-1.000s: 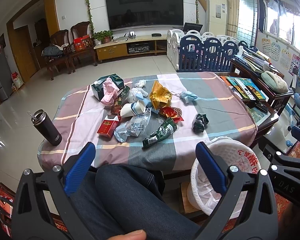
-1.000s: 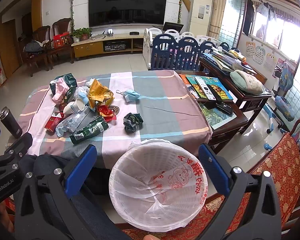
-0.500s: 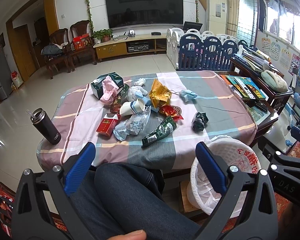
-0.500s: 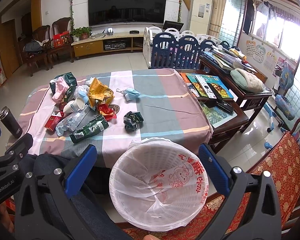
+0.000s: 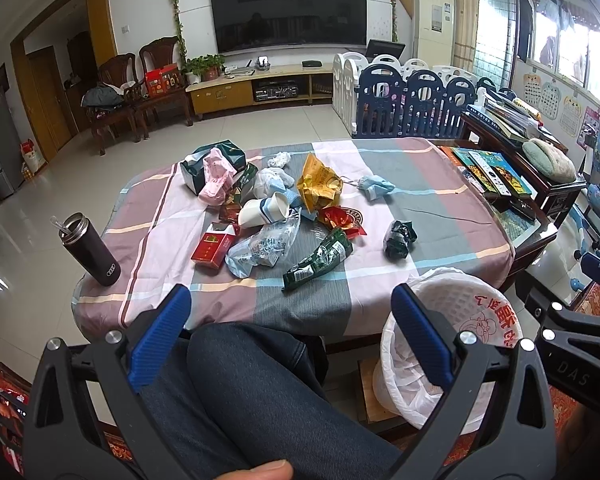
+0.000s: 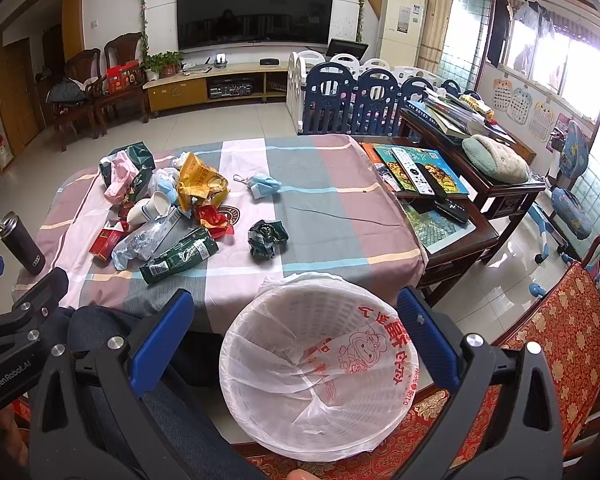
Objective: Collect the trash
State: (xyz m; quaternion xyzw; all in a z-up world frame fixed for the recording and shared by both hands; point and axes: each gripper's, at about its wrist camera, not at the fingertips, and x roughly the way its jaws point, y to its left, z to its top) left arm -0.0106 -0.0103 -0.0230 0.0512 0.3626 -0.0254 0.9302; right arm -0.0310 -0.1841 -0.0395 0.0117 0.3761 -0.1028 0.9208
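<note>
Left wrist view: left gripper [image 5: 290, 306] is held low above the person's denim-clad lap, its blue-padded fingers [image 5: 160, 338] spread wide with nothing between them. Ahead lies the tabletop [image 5: 440, 204] under a pink, grey and white checked cloth. The trash sits in a loose cluster at about 11 o'clock from the gripper: a red cigarette box [image 5: 213, 249], a clear crinkled plastic bag [image 5: 262, 246], a dark green foil snack packet [image 5: 320, 258], a white paper cup [image 5: 265, 210] lying on its side, a yellow crumpled wrapper [image 5: 318, 184], a pink crumpled bag [image 5: 216, 176]. A dark green crumpled wrapper [image 5: 398, 238] lies apart at 1 o'clock; a light blue face mask [image 5: 374, 188] sits farther back. A dark steel tumbler with straw [image 5: 90, 248] stands upright near the tabletop's edge at 10 o'clock.

Right wrist view: right gripper [image 6: 294, 326] hangs directly above the white plastic basket lined with a white printed bag [image 6: 324, 376], fingers [image 6: 162, 338] spread wide, holding nothing. The basket stands on the floor just beside the near tabletop edge. The trash cluster lies at 11 o'clock.
</note>
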